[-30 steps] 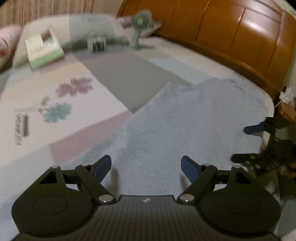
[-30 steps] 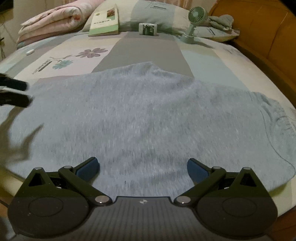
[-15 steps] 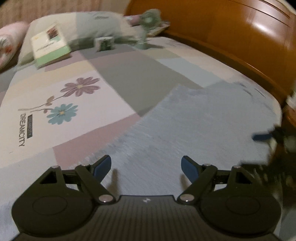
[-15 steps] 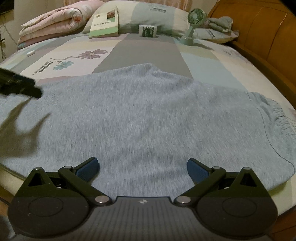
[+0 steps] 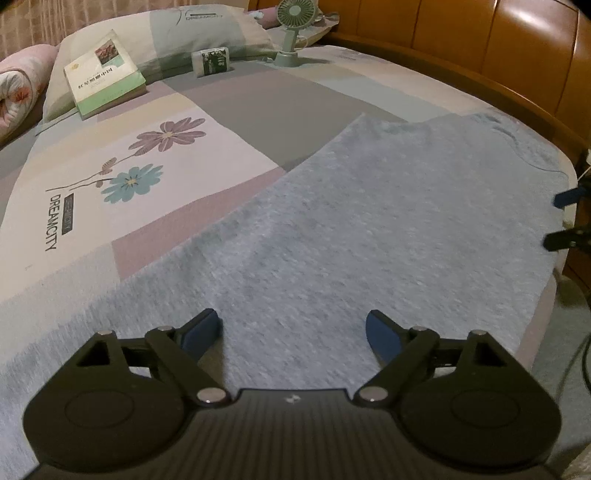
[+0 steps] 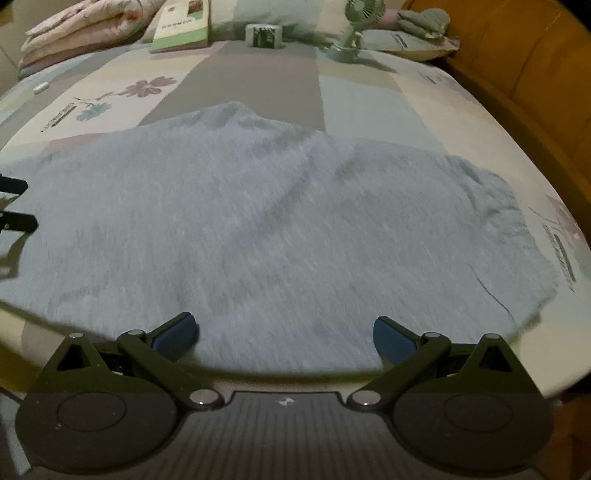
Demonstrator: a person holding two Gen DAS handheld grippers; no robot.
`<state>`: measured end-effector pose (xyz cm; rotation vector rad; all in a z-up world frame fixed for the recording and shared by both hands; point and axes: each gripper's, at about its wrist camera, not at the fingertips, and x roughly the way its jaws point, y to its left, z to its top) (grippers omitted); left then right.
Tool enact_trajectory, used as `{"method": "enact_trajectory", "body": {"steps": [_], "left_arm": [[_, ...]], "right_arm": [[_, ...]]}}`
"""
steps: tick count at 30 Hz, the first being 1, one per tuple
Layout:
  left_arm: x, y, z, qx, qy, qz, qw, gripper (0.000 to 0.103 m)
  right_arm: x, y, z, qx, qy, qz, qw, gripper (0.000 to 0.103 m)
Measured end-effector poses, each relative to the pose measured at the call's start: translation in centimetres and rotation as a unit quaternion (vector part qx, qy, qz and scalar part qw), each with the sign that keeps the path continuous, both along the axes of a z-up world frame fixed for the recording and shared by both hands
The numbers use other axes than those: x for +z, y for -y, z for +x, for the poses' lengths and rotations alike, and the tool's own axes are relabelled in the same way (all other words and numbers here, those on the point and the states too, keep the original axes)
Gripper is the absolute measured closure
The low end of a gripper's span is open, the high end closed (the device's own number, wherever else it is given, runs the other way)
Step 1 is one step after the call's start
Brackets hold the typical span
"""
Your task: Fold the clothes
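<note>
Light blue garment (image 6: 266,221) spread flat across patchwork bedspread (image 5: 122,155), near bed's foot edge, wooden headboard (image 5: 498,55) beyond. Left gripper (image 5: 293,332) hovers over garment, jaws opening, nothing between blue pads. Right gripper (image 6: 284,332) above near hem, jaws spread wide, clasping nothing. Book (image 5: 105,75), small box (image 5: 211,62), green desk fan (image 5: 293,29) sit near pillows.

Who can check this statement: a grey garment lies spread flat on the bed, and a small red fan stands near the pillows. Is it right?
One detail is wrong. The fan is pale green, not red, as the left wrist view shows. The rest holds: the grey garment lies spread flat on the bed, and the fan stands near the pillows.
</note>
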<state>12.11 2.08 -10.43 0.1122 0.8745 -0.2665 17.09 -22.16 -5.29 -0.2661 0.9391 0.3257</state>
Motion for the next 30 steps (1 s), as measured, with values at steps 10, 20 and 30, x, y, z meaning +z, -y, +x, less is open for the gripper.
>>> {"method": "enact_trajectory", "body": {"steps": [10,20,30], "left_arm": [[2.5,0.2,-2.0,0.0,0.034,0.017,0.9993,0.016],[2.1,-8.4,-9.6,0.151,0.014,0.064,0.9864,0.016],[0.5,-13.6,-16.0,0.233,-0.021,-0.026,0.9719,0.012]], "right_arm": [[1.8,-5.1,-0.6,0.019,0.027,0.012,0.999,0.0],[1.2,-15.4,0.1,0.077,0.016,0.044,0.996,0.0],[0.7,-20.9,0.0,0.109,-0.023,0.072,0.991,0.0]]}}
